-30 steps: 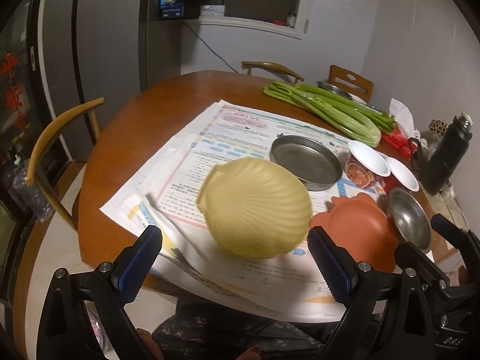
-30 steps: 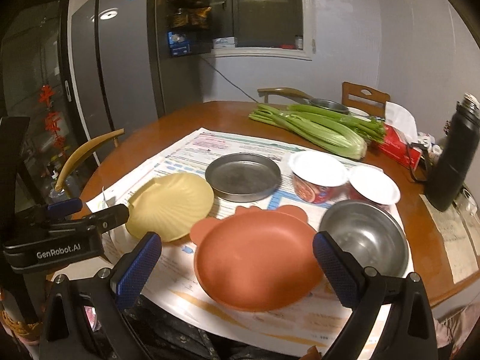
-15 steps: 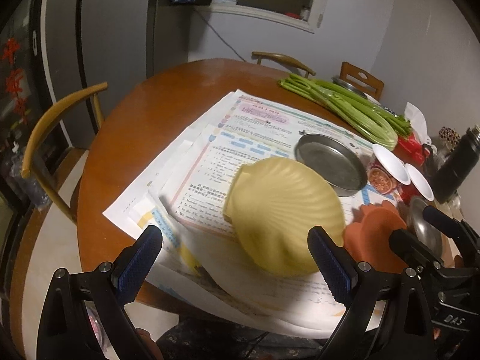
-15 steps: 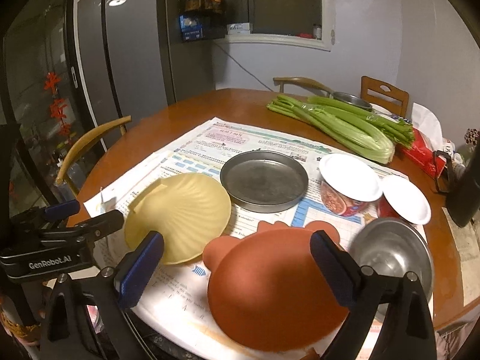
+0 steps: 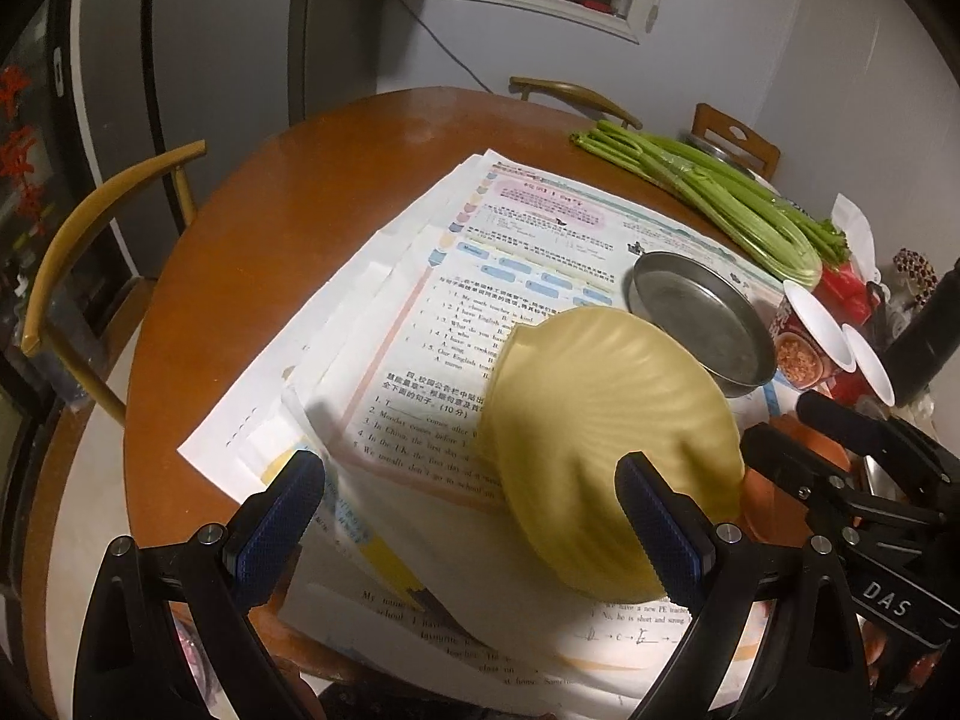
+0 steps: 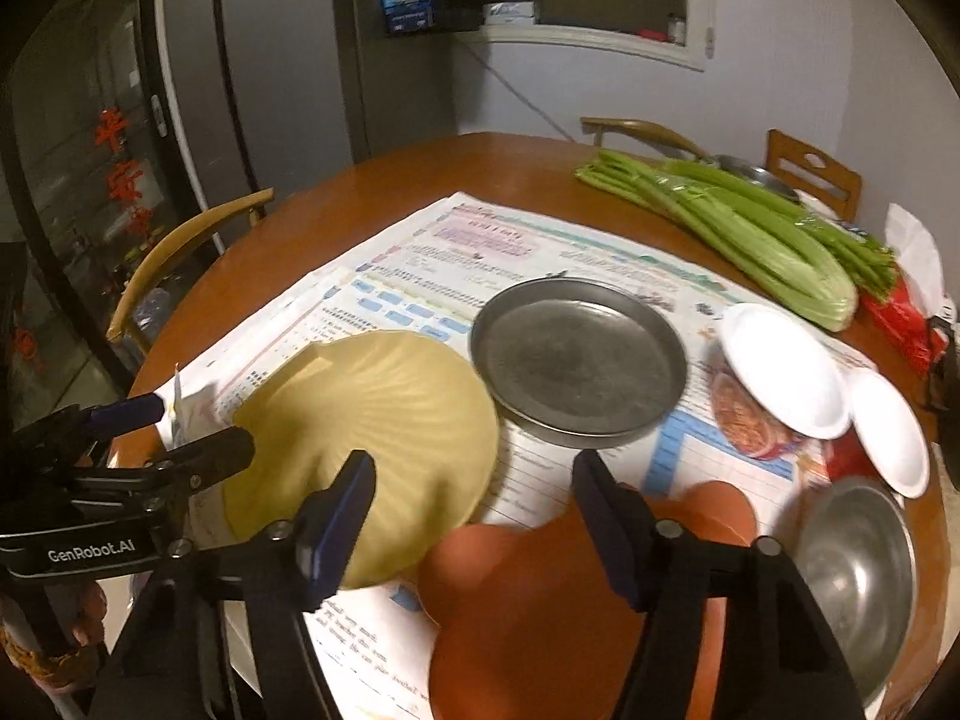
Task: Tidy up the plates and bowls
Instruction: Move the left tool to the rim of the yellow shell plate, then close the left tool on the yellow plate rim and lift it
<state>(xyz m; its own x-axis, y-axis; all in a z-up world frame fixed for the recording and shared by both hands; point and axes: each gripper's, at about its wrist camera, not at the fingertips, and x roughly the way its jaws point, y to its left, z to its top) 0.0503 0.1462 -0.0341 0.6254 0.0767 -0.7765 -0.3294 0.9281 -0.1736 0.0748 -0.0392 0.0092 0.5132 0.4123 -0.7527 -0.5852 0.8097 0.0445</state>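
Observation:
A yellow shell-shaped plate [image 5: 606, 438] [image 6: 372, 426] lies on printed paper sheets [image 5: 456, 300]. My left gripper [image 5: 468, 516] [image 6: 180, 432] hovers open just before its near rim, the right pad over the plate and nothing gripped. An orange plate with ears [image 6: 570, 618] lies to the right of the yellow one. Above its near-left rim, my right gripper [image 6: 474, 516] [image 5: 798, 426] has its jaws closing. The pads do not press on anything, and the left finger overlaps the yellow plate's edge. A round metal plate [image 6: 576, 360] [image 5: 702, 324] sits behind both, and a steel bowl [image 6: 858, 576] stands at the right.
Two white-lidded cups [image 6: 780, 372] stand right of the metal plate, with celery [image 6: 750, 234] and red packets behind them. A black flask [image 5: 924, 336] is at the far right. Wooden chairs [image 5: 90, 252] ring the round brown table [image 5: 252, 228].
Both grippers have come forward and down towards the plates, which now loom larger. The right gripper's jaws have narrowed a good deal. The left jaws stay wide.

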